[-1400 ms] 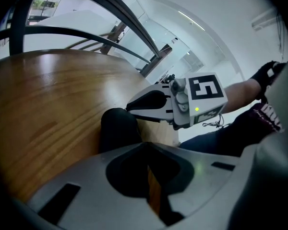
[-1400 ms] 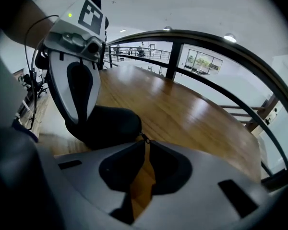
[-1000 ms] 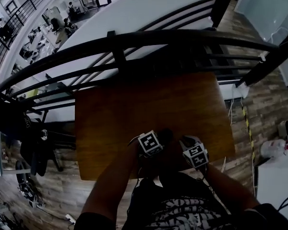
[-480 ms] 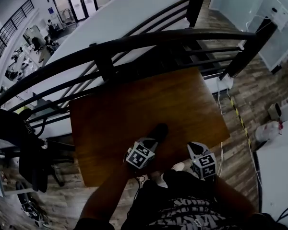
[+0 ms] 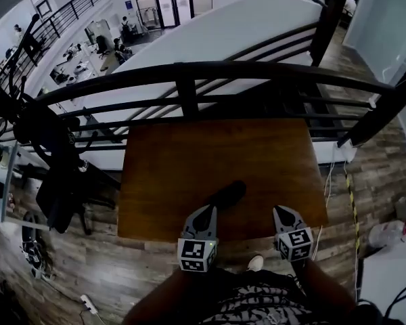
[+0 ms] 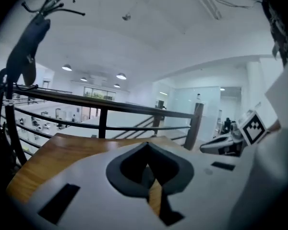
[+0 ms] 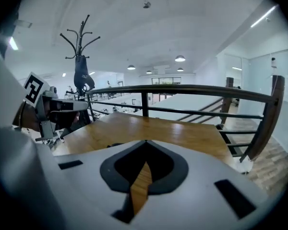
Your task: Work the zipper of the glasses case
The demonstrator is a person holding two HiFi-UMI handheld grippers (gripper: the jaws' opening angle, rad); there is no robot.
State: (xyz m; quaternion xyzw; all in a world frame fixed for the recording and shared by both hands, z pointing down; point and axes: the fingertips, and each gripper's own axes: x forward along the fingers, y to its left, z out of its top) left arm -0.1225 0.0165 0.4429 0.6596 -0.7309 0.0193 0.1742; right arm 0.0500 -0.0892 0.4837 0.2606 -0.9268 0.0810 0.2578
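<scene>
1. Left tongs [image 5: 206, 210], nearest, at the table's near edge. In the left gripper view [image 6: 146, 144] the 2 tips meet with nothing between them. A marker cube [image 5: 195, 256] sits at the rear.

2. Right tongs [image 5: 283, 212], level with the left pair and well to their right. In the right gripper view [image 7: 146, 143] the jaws have just been closing and now stand together, with only bare tabletop seen through the slit below the tips.

3. Glasses case [image 5: 227, 193], 1 dark oblong item. It lies on the table just beyond the left tongs' tip, and ahead and to the left of the right tongs. Neither pair holds it. Its zipper is too small to make out.

4. Table [image 5: 162, 161], brown wood, stretching ahead of both tongs.

5. Railing [image 5: 189, 80], dark metal, along the table's far edge, beyond both tongs.

6. Coat stand [image 5: 47, 134], far left of the left tongs, with a dark garment hanging on it.

7. Open office floor below the railing, farthest out.
</scene>
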